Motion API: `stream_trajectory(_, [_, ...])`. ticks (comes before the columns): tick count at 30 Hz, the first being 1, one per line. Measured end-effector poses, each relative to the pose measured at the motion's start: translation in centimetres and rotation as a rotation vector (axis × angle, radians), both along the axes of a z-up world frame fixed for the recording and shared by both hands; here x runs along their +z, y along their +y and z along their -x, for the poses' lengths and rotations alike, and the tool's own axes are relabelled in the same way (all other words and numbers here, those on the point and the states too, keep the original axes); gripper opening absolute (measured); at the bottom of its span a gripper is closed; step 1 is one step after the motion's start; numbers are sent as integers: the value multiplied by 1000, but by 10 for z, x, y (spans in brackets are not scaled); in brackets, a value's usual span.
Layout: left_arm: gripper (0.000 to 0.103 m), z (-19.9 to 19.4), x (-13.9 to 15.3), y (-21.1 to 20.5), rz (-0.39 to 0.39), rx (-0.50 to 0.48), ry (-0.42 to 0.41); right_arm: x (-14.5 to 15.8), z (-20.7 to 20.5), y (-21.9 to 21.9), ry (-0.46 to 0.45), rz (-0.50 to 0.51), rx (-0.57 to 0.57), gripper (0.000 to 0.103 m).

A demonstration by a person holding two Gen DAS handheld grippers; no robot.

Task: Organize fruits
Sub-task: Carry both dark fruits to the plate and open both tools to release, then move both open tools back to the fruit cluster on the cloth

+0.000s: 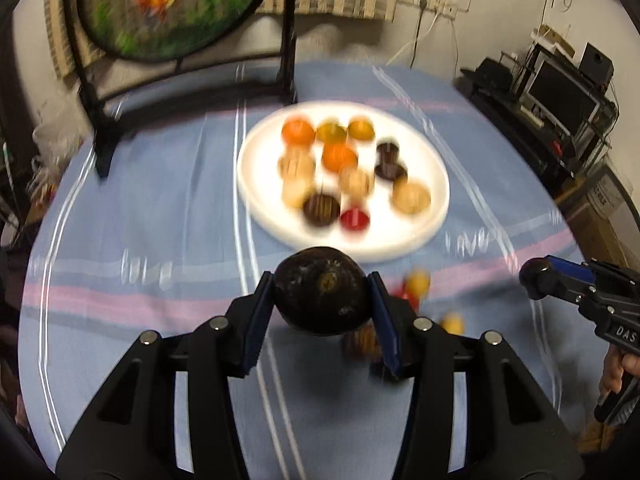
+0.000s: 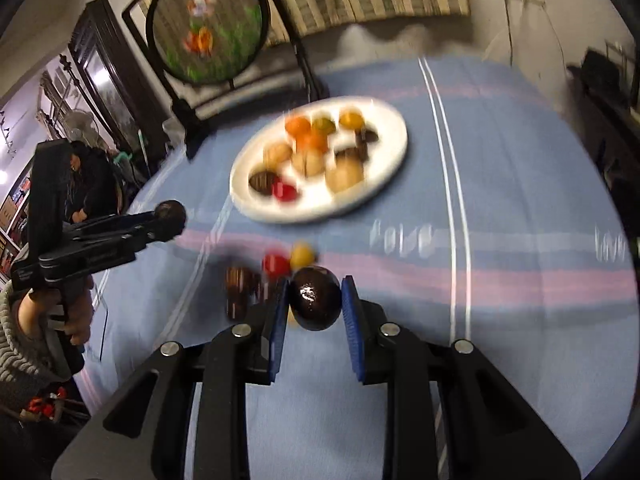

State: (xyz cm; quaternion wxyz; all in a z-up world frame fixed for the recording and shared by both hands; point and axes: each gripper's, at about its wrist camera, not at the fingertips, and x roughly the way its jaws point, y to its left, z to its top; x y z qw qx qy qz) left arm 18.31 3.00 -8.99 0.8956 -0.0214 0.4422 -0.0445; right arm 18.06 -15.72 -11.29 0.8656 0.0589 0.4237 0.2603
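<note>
Two dark round fruits are gripped, one in each set of tongs. From the left wrist, the left tongs (image 1: 322,300) are spread about halfway, their blue pads pressed on both sides of a dark fruit (image 1: 322,294) held above the blue striped cloth of the desk (image 1: 140,240); the right tongs (image 1: 538,278) show at the right edge, side-on. The right wrist view shows the right tongs (image 2: 316,304) narrowed onto a smaller glossy dark fruit (image 2: 316,298). It alone shows the person's left hand (image 2: 76,316) on the left tool's handle, and the loose fruits (image 2: 280,266) on the cloth in full, which the left view half hides. The white plate (image 1: 436,204) further back carries orange, tan, dark and red fruits, all blurred.
</note>
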Motion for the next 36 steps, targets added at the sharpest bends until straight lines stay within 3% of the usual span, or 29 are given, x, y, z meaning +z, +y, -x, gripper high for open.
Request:
stream_trajectory(4, [48,-52,7,-8,2,-9,-21,10,-55,15,-54,4,0,27])
stream_trajectory(9, [48,-106,-12,-13,16,-9,11,-6,-107,26,-48,17,0,27])
stream_trajectory(16, [50,-134,-46,-22,36,-27,63,-43,-147,37,-10,46,-10,28])
stream_trajectory(17, [58,-135,-48,-23,36,-21,64,-46,-149,36,-5,45,-24,28])
stream_trajectory(19, [62,-136,-47,-22,29,-10,50,-48,-152,35,5,26,-38,29])
stream_trajectory(27, [63,-106,-24,-3,43,32,23,-26,-122,31,-30,-2,-47,31])
stream_trajectory(36, [71,2,-5,27,1,146,52,-2,-21,21,-16,-28,-13,31])
